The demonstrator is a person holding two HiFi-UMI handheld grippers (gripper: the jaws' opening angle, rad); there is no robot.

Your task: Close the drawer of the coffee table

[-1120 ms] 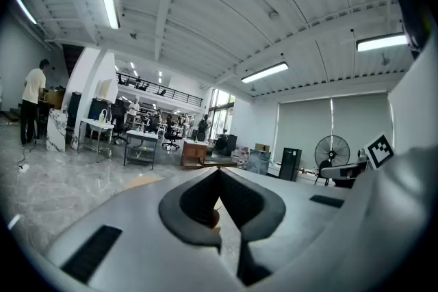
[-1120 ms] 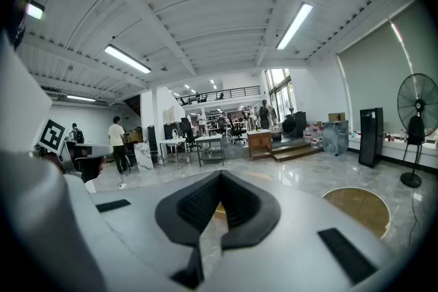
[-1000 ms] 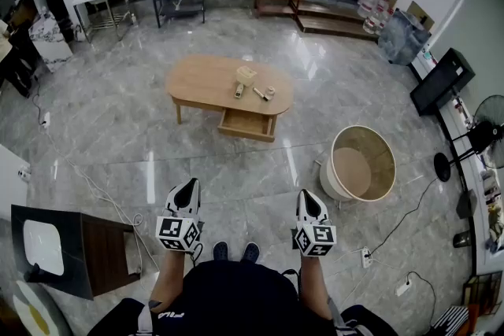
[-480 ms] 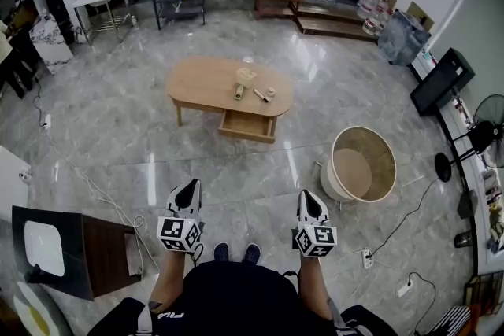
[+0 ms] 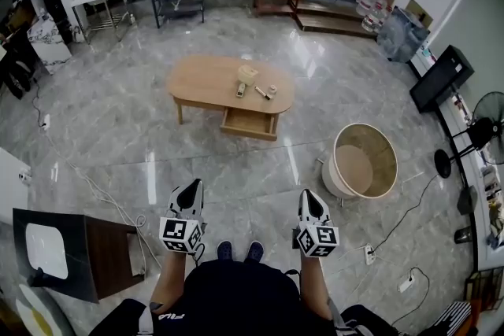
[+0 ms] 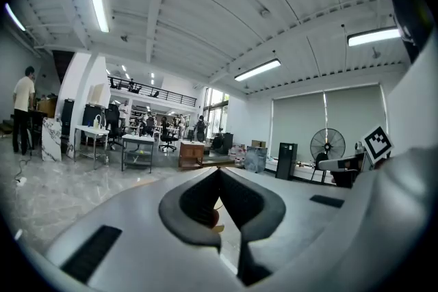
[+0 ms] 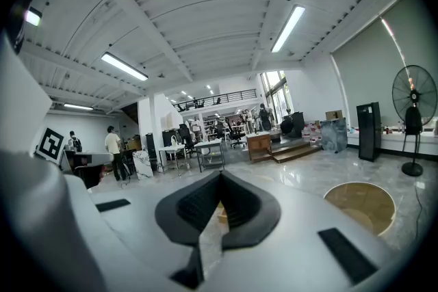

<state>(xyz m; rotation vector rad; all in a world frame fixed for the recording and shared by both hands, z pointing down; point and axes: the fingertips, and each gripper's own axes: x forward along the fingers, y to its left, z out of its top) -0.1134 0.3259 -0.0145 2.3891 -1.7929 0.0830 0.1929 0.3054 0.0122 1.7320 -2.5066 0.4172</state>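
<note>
As before, the wooden drawer of the oval light-wood coffee table stayed pulled out above centre, while the white left gripper and right gripper, low in frame, remained clamped shut and empty.

The coffee table stands in the upper middle of the head view on a grey marble floor. It is light wood, with an oval tabletop lying long side across the frame and a slim leg showing under its left end. Its drawer, of the same wood, sits under the right half of the near long edge. It is pulled out toward the bottom of the frame, its shallow inside open to view from above.
</note>
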